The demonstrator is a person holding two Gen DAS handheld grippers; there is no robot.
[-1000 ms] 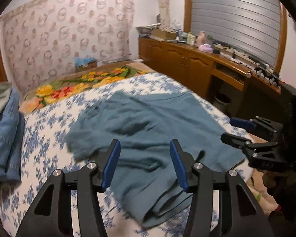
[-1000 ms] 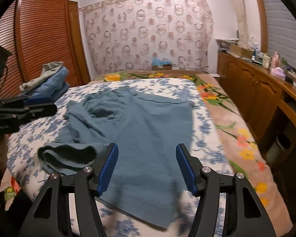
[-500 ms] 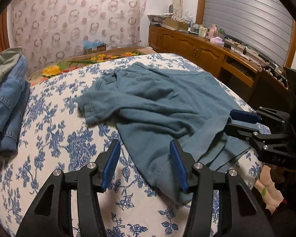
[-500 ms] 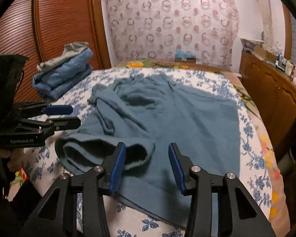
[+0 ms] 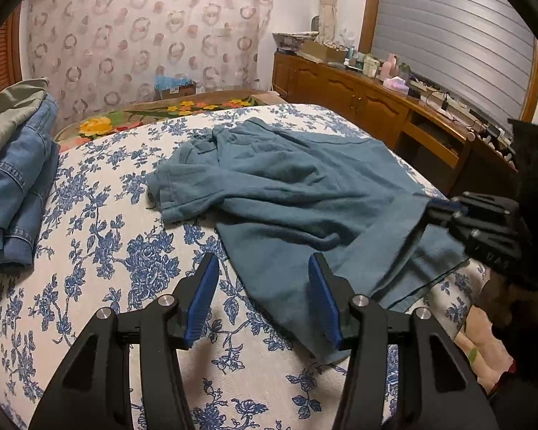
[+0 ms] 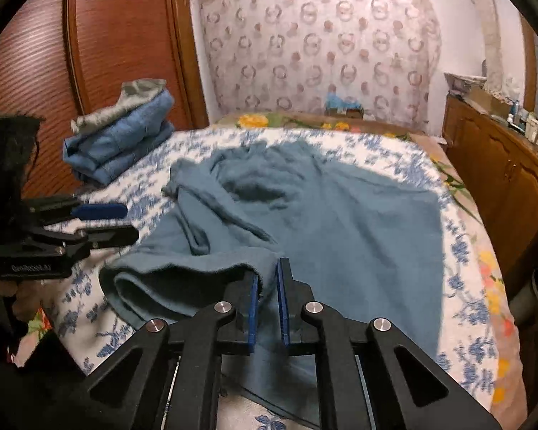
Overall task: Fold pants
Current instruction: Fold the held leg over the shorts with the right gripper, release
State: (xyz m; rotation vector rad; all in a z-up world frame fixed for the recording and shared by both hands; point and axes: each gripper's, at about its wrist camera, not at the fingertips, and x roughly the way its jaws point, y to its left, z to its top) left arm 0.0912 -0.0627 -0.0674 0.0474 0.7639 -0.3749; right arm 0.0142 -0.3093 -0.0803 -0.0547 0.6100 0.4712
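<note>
Teal pants lie spread and rumpled on the blue-flowered bedsheet. In the left wrist view my left gripper is open, low over the bed, with the near edge of the pants lying under the gap and its pads off the cloth. My right gripper shows at the pants' right edge. In the right wrist view the right gripper is closing tight, its blue pads pinching a raised fold at the hem of the pants. The left gripper hangs at the left, open.
A stack of folded jeans with a grey-green garment on top sits at the bed's left side, by a wooden wardrobe. A long wooden dresser loaded with bottles runs along the right. Bare sheet lies left of the pants.
The right gripper's jaws have gone from wide apart to pinched on the pants' hem. The left gripper has dropped lower and closer to the bed, still open.
</note>
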